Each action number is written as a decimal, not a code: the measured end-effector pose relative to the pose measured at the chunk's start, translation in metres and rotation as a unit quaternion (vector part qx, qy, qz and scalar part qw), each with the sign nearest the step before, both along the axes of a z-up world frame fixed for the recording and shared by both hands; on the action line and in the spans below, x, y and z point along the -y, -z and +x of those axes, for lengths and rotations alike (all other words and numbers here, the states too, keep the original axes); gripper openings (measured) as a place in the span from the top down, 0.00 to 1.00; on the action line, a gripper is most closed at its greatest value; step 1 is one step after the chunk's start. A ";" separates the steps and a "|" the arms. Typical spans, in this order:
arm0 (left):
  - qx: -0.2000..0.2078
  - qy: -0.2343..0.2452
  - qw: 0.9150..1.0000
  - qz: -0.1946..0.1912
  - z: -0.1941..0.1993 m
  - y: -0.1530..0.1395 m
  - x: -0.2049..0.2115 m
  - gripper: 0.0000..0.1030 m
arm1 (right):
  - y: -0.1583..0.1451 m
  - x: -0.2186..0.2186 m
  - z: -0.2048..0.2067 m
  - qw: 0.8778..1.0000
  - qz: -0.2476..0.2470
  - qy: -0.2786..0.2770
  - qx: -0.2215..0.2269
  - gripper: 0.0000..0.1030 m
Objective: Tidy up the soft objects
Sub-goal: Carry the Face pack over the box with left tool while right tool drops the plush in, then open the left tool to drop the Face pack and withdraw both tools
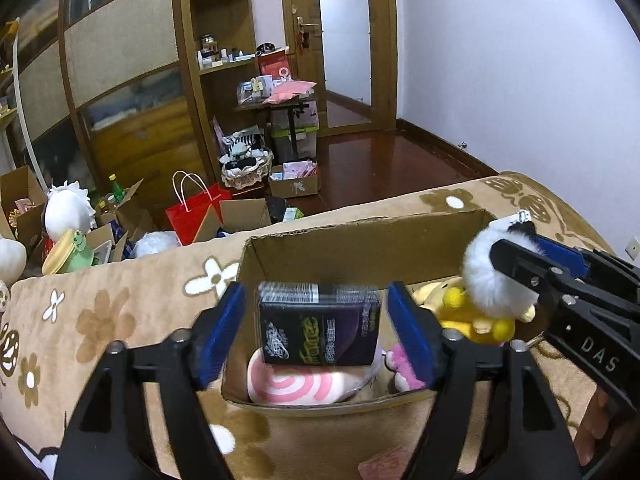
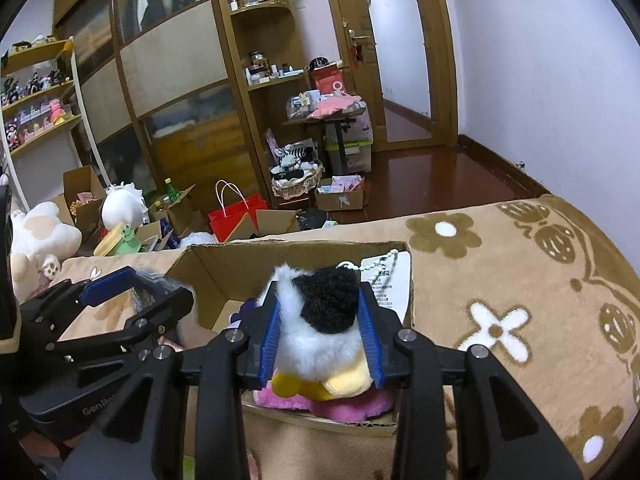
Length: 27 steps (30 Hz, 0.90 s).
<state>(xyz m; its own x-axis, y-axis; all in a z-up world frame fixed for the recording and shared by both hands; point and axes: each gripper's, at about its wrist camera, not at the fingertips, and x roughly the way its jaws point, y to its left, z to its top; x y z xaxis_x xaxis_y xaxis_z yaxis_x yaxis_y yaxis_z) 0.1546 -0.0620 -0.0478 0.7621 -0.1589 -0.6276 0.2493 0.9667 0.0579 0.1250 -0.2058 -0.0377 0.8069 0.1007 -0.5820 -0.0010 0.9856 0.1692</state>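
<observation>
An open cardboard box [image 1: 360, 228] stands on a tan flowered blanket [image 1: 120, 320]. Over it my left gripper [image 1: 316, 294] is open; a dark packet [image 1: 320, 326] sits between the blue pads [image 1: 224, 320] with a gap on each side, above a pink swirl plush [image 1: 292, 388]. My right gripper [image 2: 320, 296] is shut on a white-and-black plush with yellow feet [image 2: 316, 336], held over the box's right half [image 2: 296, 246]. A pink plush [image 2: 328, 404] lies beneath it. In the left wrist view, that held plush [image 1: 488, 280] hangs above a yellow plush [image 1: 428, 292].
Beyond the blanket the floor is cluttered: a red paper bag [image 1: 192, 212], open cartons [image 1: 294, 186], a big white plush [image 1: 66, 212] and a basket of toys [image 1: 242, 160]. A wooden wardrobe [image 1: 120, 40] and a small loaded table [image 1: 280, 100] stand behind.
</observation>
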 end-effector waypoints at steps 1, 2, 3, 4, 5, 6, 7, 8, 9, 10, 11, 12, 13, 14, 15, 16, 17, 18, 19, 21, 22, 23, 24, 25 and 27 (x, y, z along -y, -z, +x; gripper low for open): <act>0.003 -0.002 1.000 0.002 -0.001 -0.001 -0.001 0.22 | 0.000 0.001 0.000 1.000 0.002 0.001 0.000 0.62; 0.003 -0.002 1.000 0.002 -0.001 -0.001 0.000 0.22 | 0.000 0.001 0.000 1.000 0.003 0.001 -0.001 0.62; 0.001 -0.001 1.000 0.001 -0.001 -0.001 -0.001 0.20 | 0.000 0.002 0.000 1.000 0.005 0.001 -0.001 0.62; -0.001 -0.001 1.000 0.001 -0.001 -0.001 -0.001 0.18 | 0.000 0.002 0.000 1.000 0.004 0.000 -0.001 0.62; -0.003 -0.003 1.000 0.001 -0.001 -0.001 -0.001 0.14 | 0.000 0.002 0.000 1.000 0.005 0.001 -0.001 0.61; -0.003 -0.005 1.000 0.002 -0.001 -0.001 -0.002 0.13 | 0.000 0.002 -0.001 1.000 0.006 0.001 -0.001 0.61; -0.001 -0.006 1.000 0.005 -0.002 -0.001 -0.002 0.13 | -0.001 0.002 -0.002 1.000 0.008 0.000 -0.002 0.57; 0.000 -0.007 1.000 0.009 -0.002 -0.002 -0.002 0.13 | -0.001 0.002 -0.002 1.000 0.008 0.000 -0.003 0.52; -0.001 -0.007 1.000 0.012 -0.003 -0.002 -0.002 0.11 | -0.002 0.001 -0.004 1.000 0.009 0.002 -0.002 0.49; -0.001 -0.008 1.000 0.017 -0.003 -0.002 -0.002 0.11 | -0.004 0.001 -0.005 1.000 0.009 0.003 0.001 0.44; -0.002 -0.009 1.000 0.019 -0.004 -0.002 -0.003 0.09 | -0.005 0.000 -0.007 1.000 0.010 0.004 0.002 0.39; -0.003 -0.009 1.000 0.021 -0.006 -0.003 -0.003 0.08 | -0.007 0.000 -0.008 1.000 0.010 0.005 0.004 0.38; -0.004 -0.008 1.000 0.024 -0.007 -0.003 -0.004 0.08 | -0.009 0.000 -0.009 1.000 0.009 0.006 0.005 0.34; -0.005 -0.007 1.000 0.026 -0.009 -0.004 -0.004 0.08 | -0.012 0.000 -0.011 1.000 0.009 0.006 0.006 0.28; -0.006 -0.006 1.000 0.030 -0.011 -0.004 -0.004 0.08 | -0.013 0.000 -0.012 1.000 0.010 0.006 0.007 0.25; -0.007 -0.007 0.999 0.035 -0.014 -0.006 -0.005 0.08 | -0.015 0.001 -0.014 1.000 0.010 0.007 0.008 0.19; -0.008 -0.007 0.999 0.038 -0.017 -0.007 -0.005 0.08 | -0.018 0.001 -0.017 1.000 0.010 0.010 0.010 0.12; -0.010 -0.006 0.999 0.043 -0.020 -0.008 -0.005 0.08 | -0.021 0.000 -0.020 1.000 0.011 0.012 0.013 0.10; -0.015 -0.006 0.999 0.049 -0.024 -0.009 -0.006 0.08 | -0.023 0.001 -0.023 1.000 0.012 0.012 0.014 0.09; -0.026 -0.009 0.998 0.056 -0.030 -0.011 -0.009 0.08 | -0.026 0.000 -0.027 1.000 0.014 0.011 0.013 0.05; -0.030 -0.010 0.998 0.057 -0.033 -0.012 -0.011 0.08 | -0.028 0.000 -0.029 1.000 0.012 0.010 0.011 0.01; -0.035 -0.014 0.998 0.058 -0.038 -0.014 -0.014 0.08 | -0.030 -0.001 -0.032 1.000 0.011 0.011 0.011 0.00; -0.041 -0.021 0.997 0.059 -0.043 -0.017 -0.017 0.08 | -0.032 -0.002 -0.037 1.000 0.009 0.012 0.013 0.00; -0.049 -0.026 0.997 0.054 -0.048 -0.020 -0.022 0.08 | -0.033 -0.003 -0.040 1.000 0.007 0.012 0.014 0.00; -0.060 -0.033 0.997 0.042 -0.058 -0.026 -0.029 0.08 | -0.036 -0.004 -0.047 1.000 0.005 0.011 0.013 0.00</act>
<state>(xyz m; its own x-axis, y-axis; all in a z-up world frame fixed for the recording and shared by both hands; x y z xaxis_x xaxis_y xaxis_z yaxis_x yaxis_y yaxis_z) 0.0968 -0.0325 -0.0217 0.6875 -0.0543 -0.7242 0.1962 0.9740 0.1132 0.0783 -0.2016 -0.0019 0.8241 0.0886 -0.5595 0.0166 0.9835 0.1801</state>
